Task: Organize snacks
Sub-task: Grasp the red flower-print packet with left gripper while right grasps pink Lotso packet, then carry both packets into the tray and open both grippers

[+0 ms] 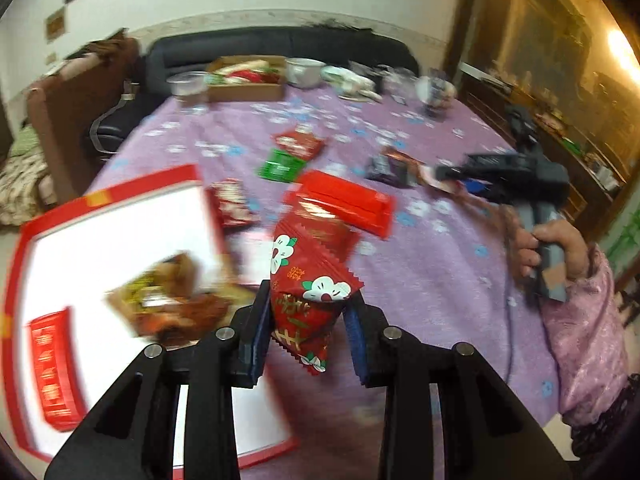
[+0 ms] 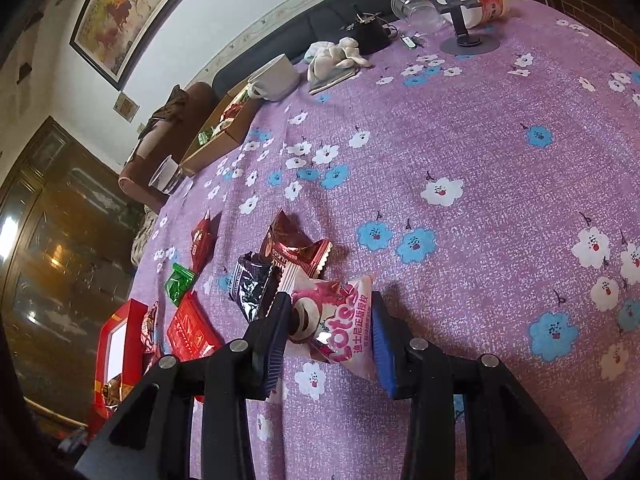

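The left gripper [image 1: 310, 320] pinches a red flower-printed snack packet [image 1: 310, 276] between its blue pads, lifted above the purple tablecloth [image 1: 432, 240] just beside the red-rimmed white box [image 1: 116, 216] — the packet's gold characters are too distorted to read. To do this well, I'd carry it fully over the box's white floor before letting go, clear of the brown snack [image 1: 172, 296] already inside. The right gripper [image 2: 330, 328] is closed on a pink packet [image 2: 340, 320] reading "Lotso" — with Chinese text, partly legible — at the tablecloth.
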Available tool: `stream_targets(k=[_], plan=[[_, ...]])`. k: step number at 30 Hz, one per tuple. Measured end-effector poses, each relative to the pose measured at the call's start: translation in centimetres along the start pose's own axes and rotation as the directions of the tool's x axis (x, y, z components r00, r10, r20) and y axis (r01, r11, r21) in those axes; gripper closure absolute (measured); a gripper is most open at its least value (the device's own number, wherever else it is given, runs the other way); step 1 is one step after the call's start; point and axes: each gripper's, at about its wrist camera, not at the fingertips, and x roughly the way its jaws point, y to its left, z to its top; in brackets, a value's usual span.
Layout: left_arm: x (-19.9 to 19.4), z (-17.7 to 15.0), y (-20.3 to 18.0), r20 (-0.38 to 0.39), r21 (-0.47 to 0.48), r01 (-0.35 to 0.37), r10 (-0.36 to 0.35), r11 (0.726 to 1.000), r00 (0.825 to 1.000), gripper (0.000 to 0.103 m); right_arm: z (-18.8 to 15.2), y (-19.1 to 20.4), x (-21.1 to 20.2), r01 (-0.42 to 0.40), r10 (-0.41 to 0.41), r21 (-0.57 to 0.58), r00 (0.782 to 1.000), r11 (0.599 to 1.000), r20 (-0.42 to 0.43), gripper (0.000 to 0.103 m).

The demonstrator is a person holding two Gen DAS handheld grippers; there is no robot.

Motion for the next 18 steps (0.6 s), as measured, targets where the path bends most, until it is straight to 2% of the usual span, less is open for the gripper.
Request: stream_targets(k=[10,12,15,18], plan=[[0.7,-1.7,6.0,-0.058,-0.105,-0.126,0.121,0.986,0.991,0.074,-0.1,0.1,0.1,0.006,-0.006,-0.001,1.0,1.0,0.003,0.063],[1.1,-2.1,6.7,-0.066,-0.134,-0.116,0.108,0.984,0.992,0.074,-0.1,0.3,0.1,0.019,-0.019,-0.016,1.0,1.0,0.005,0.064],[1.0,-2.3,6.6,-0.063,-0.126,-0.127,0.119,0.984,0.991,0.074,-0.4,1.0,0.2,0.036,-0.035,-0.053,0.999,0.998,0.008,0.064],[1.0,-2.3,6.5,-0.058,-0.115,-0.129,0.123,0.985,0.991,0.074,-1.1,2.4,0.1,-0.047,0.045,-0.065,0.999,0.997,-0.021,0.066]])
